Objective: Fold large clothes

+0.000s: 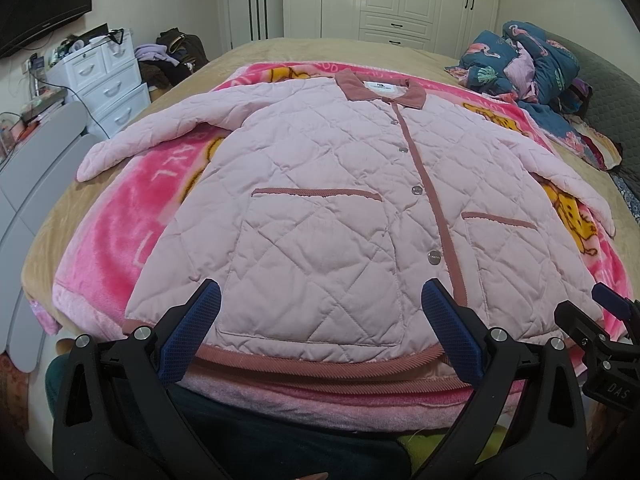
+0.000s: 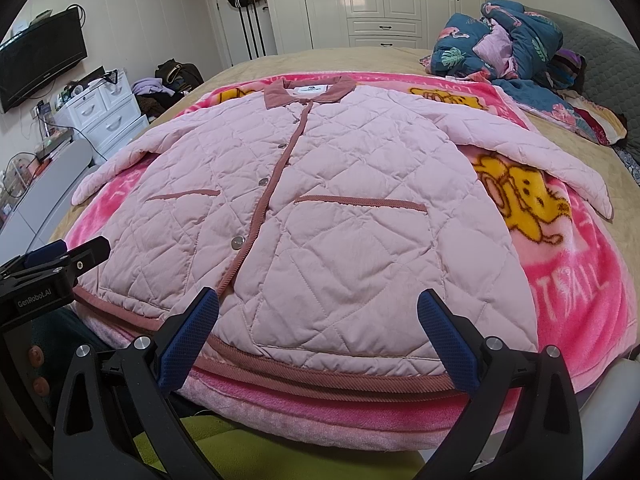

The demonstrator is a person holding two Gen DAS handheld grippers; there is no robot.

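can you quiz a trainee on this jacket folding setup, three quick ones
1. True or false: the pink quilted jacket lies front side up with its sleeves spread out.
2. Multiple choice: what does the jacket lie on? A) bare floor B) a pink cartoon blanket C) a white desk
3. Fill in: both the left tool and the right tool are ____, holding nothing, near the jacket's hem.

Key
1. True: the collar, snap buttons and both front pockets face up.
2. B
3. open
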